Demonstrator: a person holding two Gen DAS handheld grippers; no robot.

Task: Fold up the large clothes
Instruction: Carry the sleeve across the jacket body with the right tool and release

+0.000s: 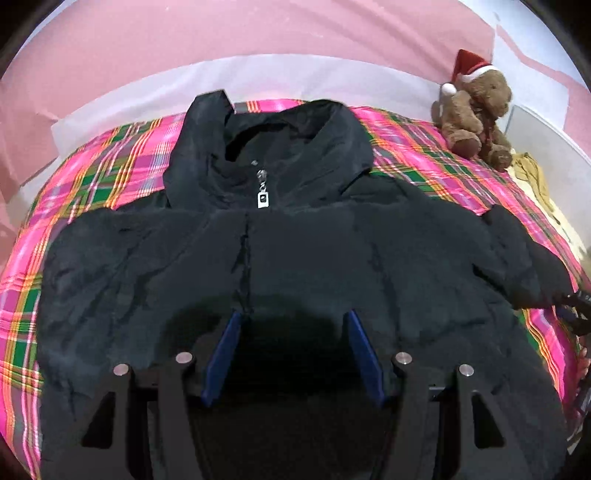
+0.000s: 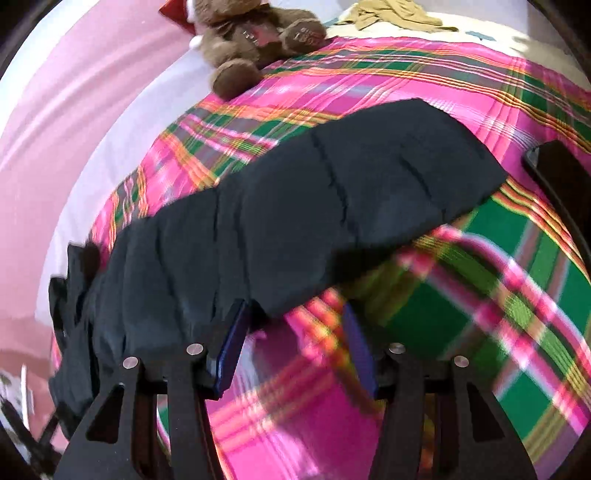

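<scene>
A large black puffer jacket (image 1: 295,240) lies front up on a pink plaid blanket (image 1: 110,162), zipped, with a silver zipper pull (image 1: 263,199) below the collar. My left gripper (image 1: 293,317) is open, hovering low over the jacket's front, near the zipper line. In the right wrist view one black quilted sleeve (image 2: 314,206) stretches across the blanket (image 2: 480,295). My right gripper (image 2: 295,314) is open at the sleeve's near edge; its left finger (image 2: 232,343) is close against the fabric, the right finger over bare blanket. The view is motion-blurred.
A brown teddy bear (image 1: 476,110) in a Santa hat sits at the blanket's far right corner; it shows in the right wrist view (image 2: 251,33) too. A tan cloth (image 2: 391,13) lies beyond it. A dark flat object (image 2: 554,173) lies at the right. Pink walls surround the bed.
</scene>
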